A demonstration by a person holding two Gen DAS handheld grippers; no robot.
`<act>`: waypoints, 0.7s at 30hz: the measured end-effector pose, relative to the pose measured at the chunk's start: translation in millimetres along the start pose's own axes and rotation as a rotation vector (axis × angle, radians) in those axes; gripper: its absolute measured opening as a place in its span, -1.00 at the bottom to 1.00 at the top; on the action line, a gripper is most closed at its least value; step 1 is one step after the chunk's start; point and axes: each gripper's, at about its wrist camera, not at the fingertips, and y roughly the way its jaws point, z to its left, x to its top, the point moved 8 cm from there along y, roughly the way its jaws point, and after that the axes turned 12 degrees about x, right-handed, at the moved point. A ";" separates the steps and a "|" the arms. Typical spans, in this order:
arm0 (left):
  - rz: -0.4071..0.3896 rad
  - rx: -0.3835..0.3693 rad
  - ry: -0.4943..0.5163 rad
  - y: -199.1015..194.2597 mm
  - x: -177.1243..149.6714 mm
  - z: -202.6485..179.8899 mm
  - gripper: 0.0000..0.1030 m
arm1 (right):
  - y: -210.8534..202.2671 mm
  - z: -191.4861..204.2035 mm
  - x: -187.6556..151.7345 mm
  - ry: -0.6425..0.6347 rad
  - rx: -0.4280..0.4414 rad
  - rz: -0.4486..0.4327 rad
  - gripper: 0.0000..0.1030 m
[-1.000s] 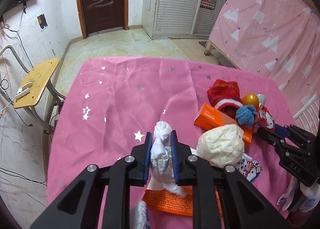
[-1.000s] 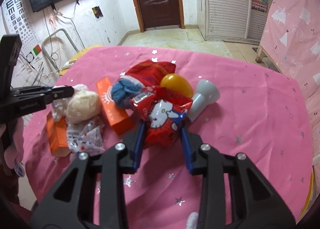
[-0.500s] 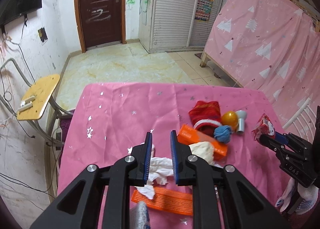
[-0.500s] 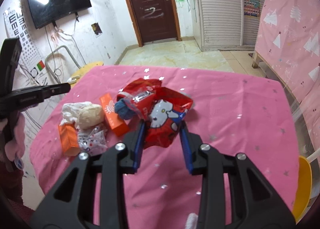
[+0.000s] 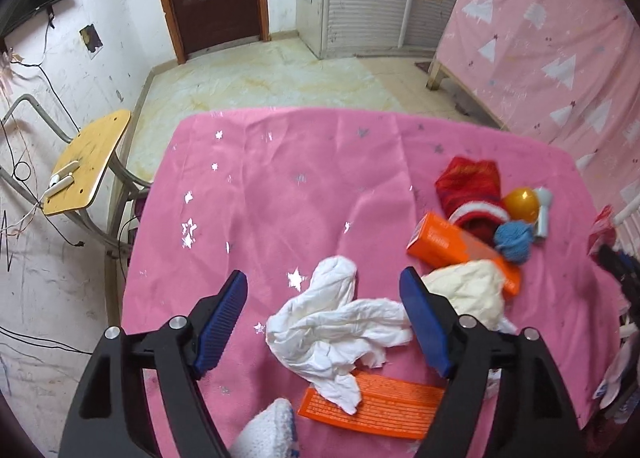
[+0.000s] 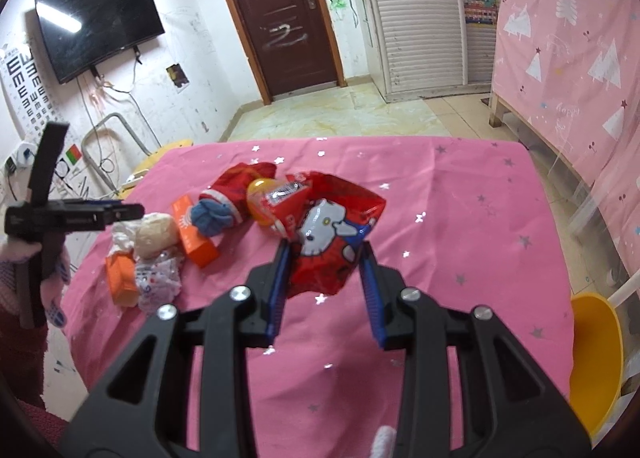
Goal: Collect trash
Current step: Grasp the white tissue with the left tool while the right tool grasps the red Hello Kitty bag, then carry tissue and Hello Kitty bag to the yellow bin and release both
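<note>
On the pink star-printed tablecloth [image 5: 280, 193] below my left gripper [image 5: 323, 322], the crumpled white tissue [image 5: 336, 322] lies loose between the blue pads; the jaws are opening and neither pad presses it, so I read it as let go, resting partly over the flat orange card [image 5: 384, 406]. It sits beside the cream-coloured paper wad [image 5: 468, 294] and the orange cardboard box [image 5: 448, 246], which suggests I am bunching the scraps into one heap before carrying them off.

My right gripper [image 6: 326, 286] has its jaws pinched onto the lower edge of the red foil snack bag with a cartoon cat print [image 6: 324, 234], holding it up off the cloth. That grip low on the bag keeps the crinkly foil from slipping, and lifting it clear lets me move it toward the yellow plastic bin [image 6: 596, 362] that stands off the table's right edge; I judge that bin to be the trash target, though the fisheye rim shows only part of it.

Farther back, the red knitted hat with a white band [image 5: 472, 193], the blue yarn pompom [image 5: 514, 240] and the orange-yellow ball [image 5: 520, 203] lie clustered, untouched; these look more like belongings than rubbish.
</note>
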 end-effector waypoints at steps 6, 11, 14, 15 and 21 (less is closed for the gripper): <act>0.039 0.019 0.024 14.6 -10.8 -5.5 -0.32 | -3.5 -7.2 -1.5 0.013 -0.001 -0.008 -0.35; 0.008 0.034 0.051 5.1 -12.3 -12.3 -0.86 | -7.4 -11.5 -2.7 0.021 -0.010 -0.016 -0.35; -0.010 0.029 0.050 -3.2 -11.2 -15.3 -0.89 | -10.6 -14.6 -3.1 0.028 -0.015 -0.025 -0.35; -0.016 0.031 0.050 -6.1 -10.1 -16.3 -0.89 | -12.2 -16.3 -2.9 0.031 -0.015 -0.027 -0.35; -0.062 0.044 0.036 -28.3 2.1 -19.2 -0.89 | -26.0 -24.2 -4.8 0.048 -0.028 -0.056 -0.35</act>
